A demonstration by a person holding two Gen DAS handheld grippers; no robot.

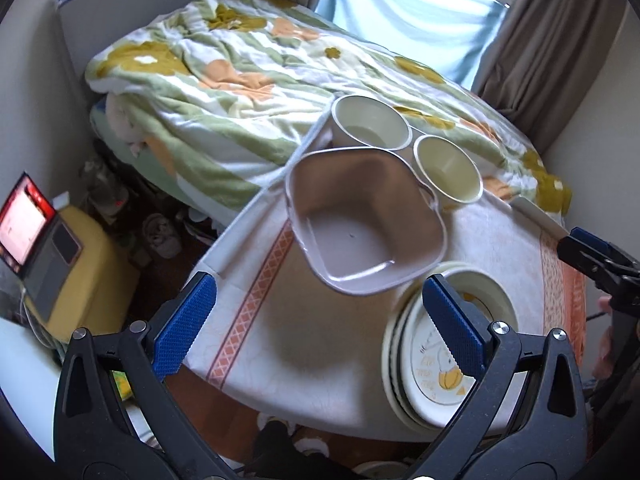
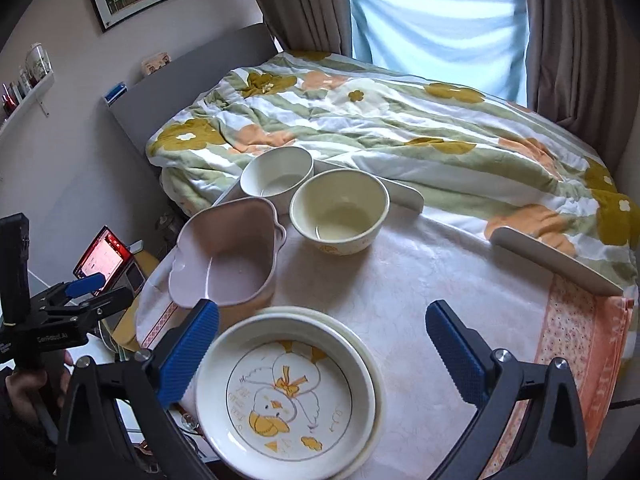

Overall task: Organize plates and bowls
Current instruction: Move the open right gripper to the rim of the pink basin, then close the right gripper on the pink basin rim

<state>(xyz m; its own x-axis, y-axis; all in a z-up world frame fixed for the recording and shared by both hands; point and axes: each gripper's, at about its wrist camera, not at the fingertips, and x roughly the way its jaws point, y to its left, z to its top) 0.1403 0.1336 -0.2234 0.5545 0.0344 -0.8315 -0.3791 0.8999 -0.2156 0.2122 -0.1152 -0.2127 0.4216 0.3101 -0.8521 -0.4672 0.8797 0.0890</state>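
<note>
A stack of duck-print plates [image 2: 286, 396] is sitting at the counter's [image 2: 440, 280] near edge, with a pink square bowl [image 2: 228, 256] and two cream bowls [image 2: 340, 212] lined behind it. The bed [image 2: 400, 128] is pressing against the far edge. Both the left gripper [image 1: 320, 328] and right gripper [image 2: 320, 356] are being held wide, empty.

Pink bowl [image 2: 228, 256], duck-patterned cream plate [image 2: 286, 396]

At the left edge of the right wrist view, the left gripper [image 2: 86, 294] carries small white lettering on its black body, roughly "GenRobot.AI". Orange lettering on the duck plate [image 2: 286, 394] is too blurred to read.
</note>
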